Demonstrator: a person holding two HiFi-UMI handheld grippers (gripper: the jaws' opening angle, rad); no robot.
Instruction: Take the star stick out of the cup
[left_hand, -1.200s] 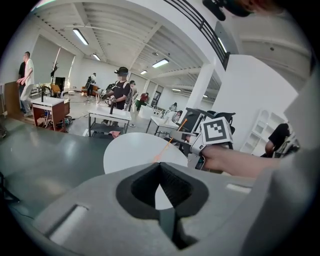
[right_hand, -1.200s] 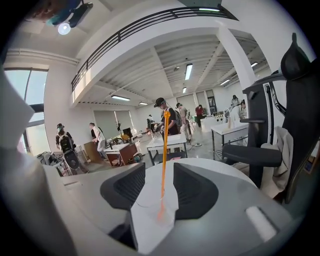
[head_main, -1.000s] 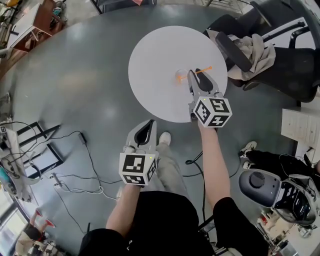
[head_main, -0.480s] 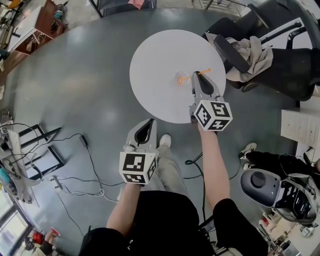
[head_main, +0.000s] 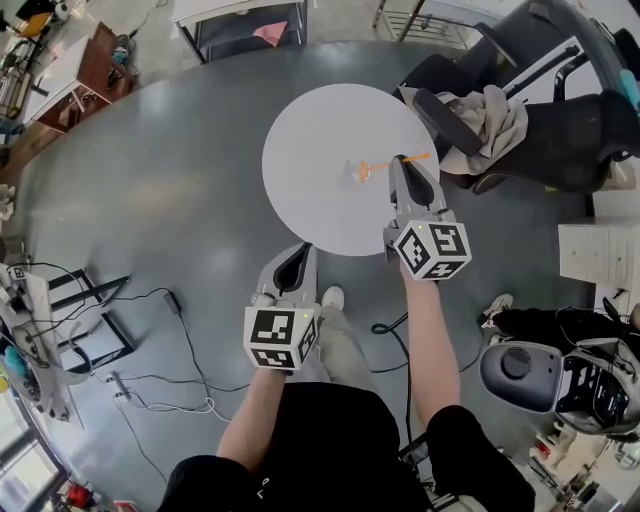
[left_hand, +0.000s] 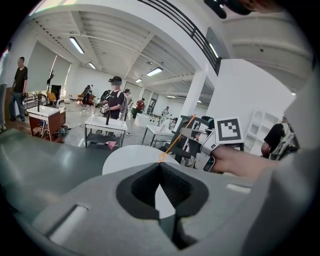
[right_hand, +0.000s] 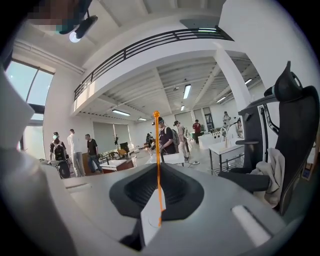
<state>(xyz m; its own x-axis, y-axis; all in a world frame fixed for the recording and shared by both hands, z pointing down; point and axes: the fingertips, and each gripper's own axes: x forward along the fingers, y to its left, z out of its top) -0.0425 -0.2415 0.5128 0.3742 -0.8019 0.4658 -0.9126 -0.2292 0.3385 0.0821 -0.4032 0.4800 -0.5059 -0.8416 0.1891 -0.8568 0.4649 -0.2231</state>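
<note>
Floor, far left: loose cables (head_main: 168, 300) on the grey floor (head_main: 150, 180).

Left tongs (head_main: 297, 256): held low, near the person's body, off the near edge of the desk and over the floor. Left gripper view: the tongs (left_hand: 160, 167) are fully closed, the dark pads meet at the tips, and nothing is between them. Not touching any task item.

Desk (head_main: 320, 120): round, white top, and bare except for the cup and stick. In the left gripper view the desk (left_hand: 127, 160) shows beyond the closed tips.

Cup (head_main: 352, 173): small, clear, upright, right of the desk's centre.

Star stick (head_main: 377, 166): thin, orange. In the head view one end is at the cup, and the shaft runs right and slightly away from the person, past the right tongs. Cannot tell whether that end sits inside the cup. The left gripper view shows the stick (left_hand: 176, 139) tilted, rising from the desk toward the right tongs.

Right tongs (head_main: 400, 162): over the right part of the desk, just beside the cup. In the right gripper view the tongs (right_hand: 158, 167) are closed on the star stick (right_hand: 157, 145). The shaft runs straight up between the pads and sticks out well above the tips.

Right of the desk: black chair (head_main: 560, 140) with a beige cloth (head_main: 490, 115) draped on it, apart from the desk.
</note>
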